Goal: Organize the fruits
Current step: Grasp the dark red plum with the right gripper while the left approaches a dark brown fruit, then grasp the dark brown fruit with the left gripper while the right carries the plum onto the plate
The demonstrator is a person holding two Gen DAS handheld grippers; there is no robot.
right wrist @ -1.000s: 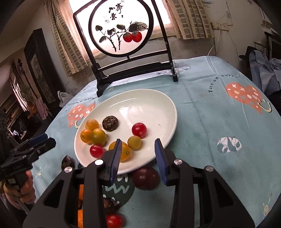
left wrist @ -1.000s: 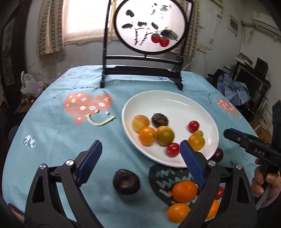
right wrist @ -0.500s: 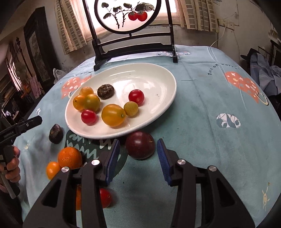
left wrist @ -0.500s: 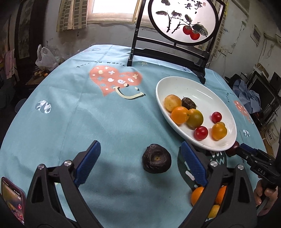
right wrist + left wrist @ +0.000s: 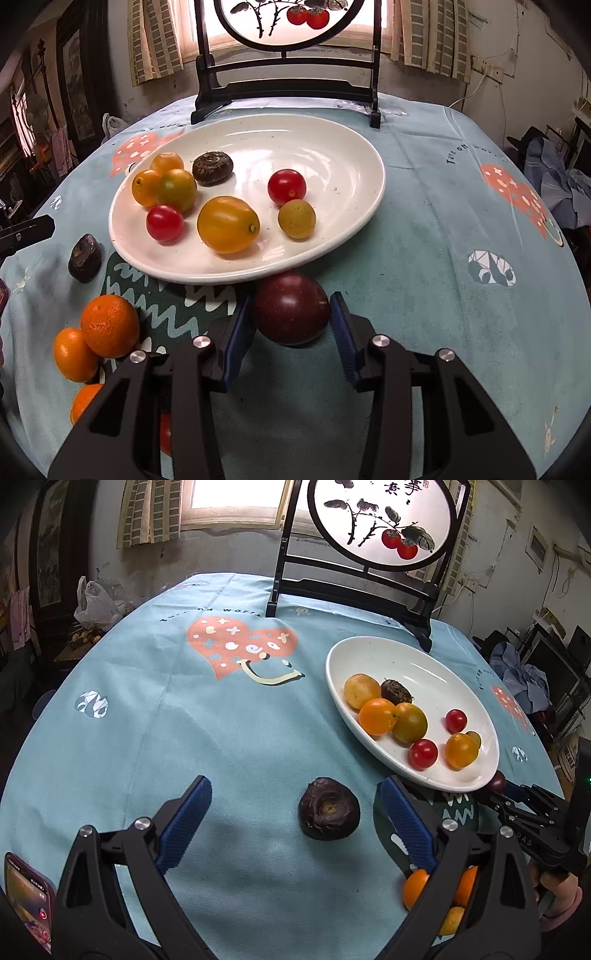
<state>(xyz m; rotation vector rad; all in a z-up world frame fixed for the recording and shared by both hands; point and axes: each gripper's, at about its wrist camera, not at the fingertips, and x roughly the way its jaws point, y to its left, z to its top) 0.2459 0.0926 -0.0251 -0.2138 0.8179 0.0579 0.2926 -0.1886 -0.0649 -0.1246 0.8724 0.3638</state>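
Ahead of both grippers the white oval ceramic plate (image 5: 362, 206) is holding small tomatoes, while the right gripper (image 5: 291, 325) is straddling a round dark-purple passion fruit (image 5: 291, 312) — jaws unclenched — and the left gripper (image 5: 295, 823), spread wide, is flanking a wrinkled dark-brown fruit (image 5: 328, 809).

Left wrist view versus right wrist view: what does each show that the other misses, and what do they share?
Only the left wrist view shows the phone screen at the table edge and the open left gripper with the dark wrinkled fruit lying between its fingers. Only the right wrist view shows the open right gripper bracketing the purple round fruit, plus the whole loose orange. Both show the white plate of small fruits and that wrinkled fruit.
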